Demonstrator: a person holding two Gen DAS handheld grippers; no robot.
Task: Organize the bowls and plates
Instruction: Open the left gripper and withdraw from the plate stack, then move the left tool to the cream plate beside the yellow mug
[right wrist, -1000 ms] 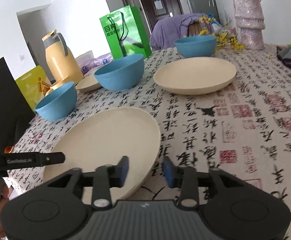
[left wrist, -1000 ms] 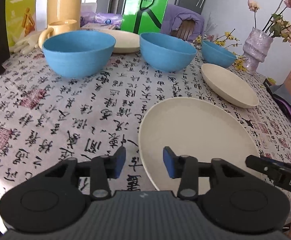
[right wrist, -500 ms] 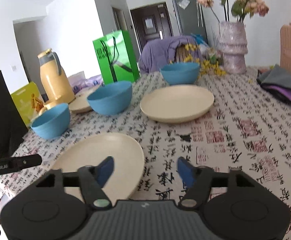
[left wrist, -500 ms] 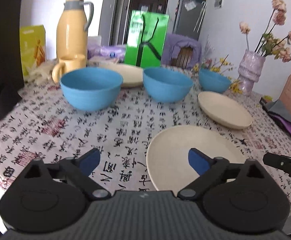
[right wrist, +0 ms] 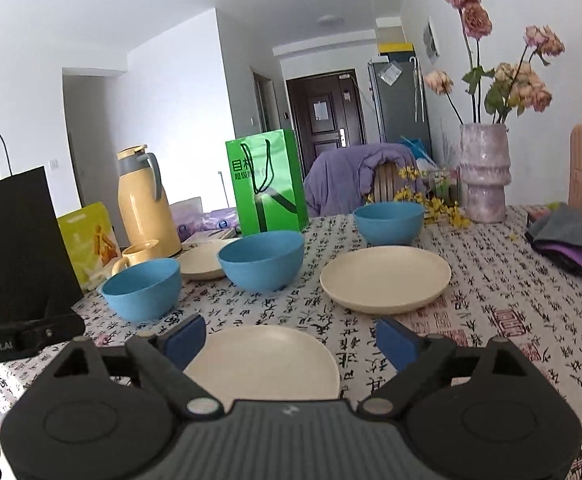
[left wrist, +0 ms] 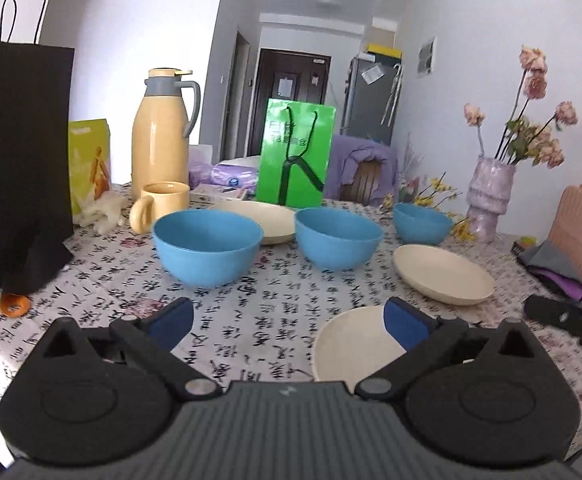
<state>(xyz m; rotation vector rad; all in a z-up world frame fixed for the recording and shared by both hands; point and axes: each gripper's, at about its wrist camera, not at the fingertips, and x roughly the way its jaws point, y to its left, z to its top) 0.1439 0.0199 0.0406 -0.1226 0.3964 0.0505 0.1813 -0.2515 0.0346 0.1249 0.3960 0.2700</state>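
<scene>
While both jaws are opening on nothing | left gripper (left wrist: 289, 320), right gripper (right wrist: 287, 340) above nearest cream plate (right wrist: 267, 360) on tablecloth (right wrist: 491, 300) | blue bowls (left wrist: 209, 246) scattered behind | risk: shallow rim slips from pads, plate clatters

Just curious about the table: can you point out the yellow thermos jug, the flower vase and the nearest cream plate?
yellow thermos jug (left wrist: 159, 148), left wrist view, middle of its body.
flower vase (right wrist: 484, 176), right wrist view, middle of its body.
nearest cream plate (right wrist: 267, 360), right wrist view, bare centre.
</scene>
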